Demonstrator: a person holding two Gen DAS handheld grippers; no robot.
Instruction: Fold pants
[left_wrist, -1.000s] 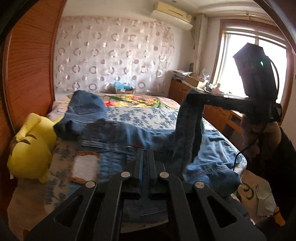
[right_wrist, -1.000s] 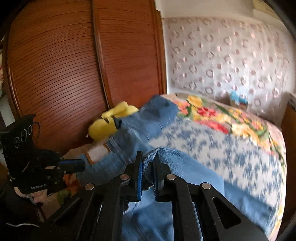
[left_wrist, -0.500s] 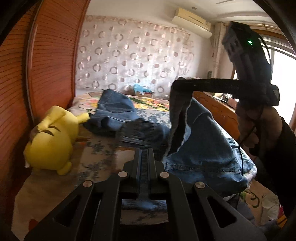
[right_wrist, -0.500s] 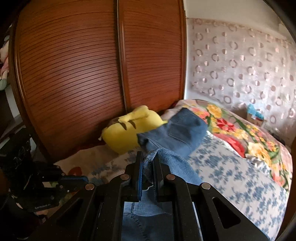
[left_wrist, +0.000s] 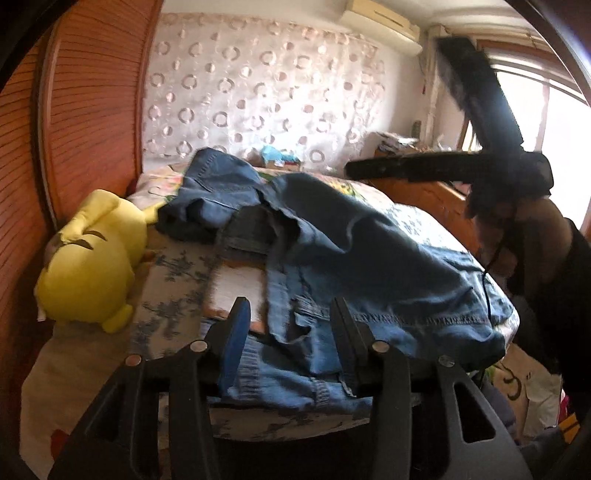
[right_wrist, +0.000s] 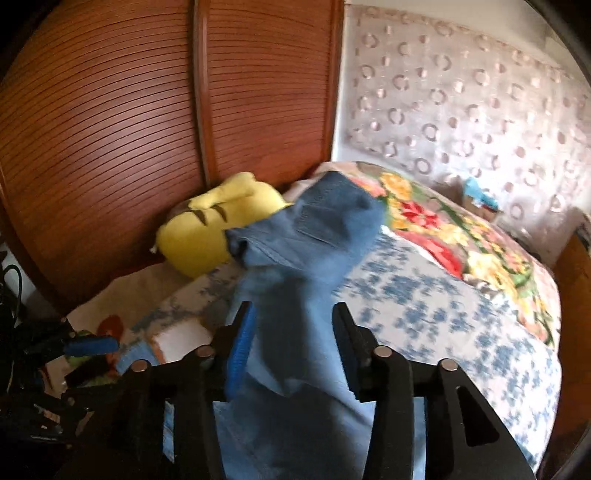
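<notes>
Left wrist view: the right gripper is seen raised above the far side of the bed, blurred; a window and an air conditioner are shown only here.
Pants, left view: the blue jeans are seen heaped across the bed, beside a yellow plush toy.
Left gripper: held wide open, with nothing gripped; denim is seen lying between the fingers.
Right wrist view: wooden slatted doors and a floral blanket are shown; the left gripper is glimpsed at lower left.
Right gripper: spread wide; blurred denim is seen between the fingers, unclamped.
</notes>
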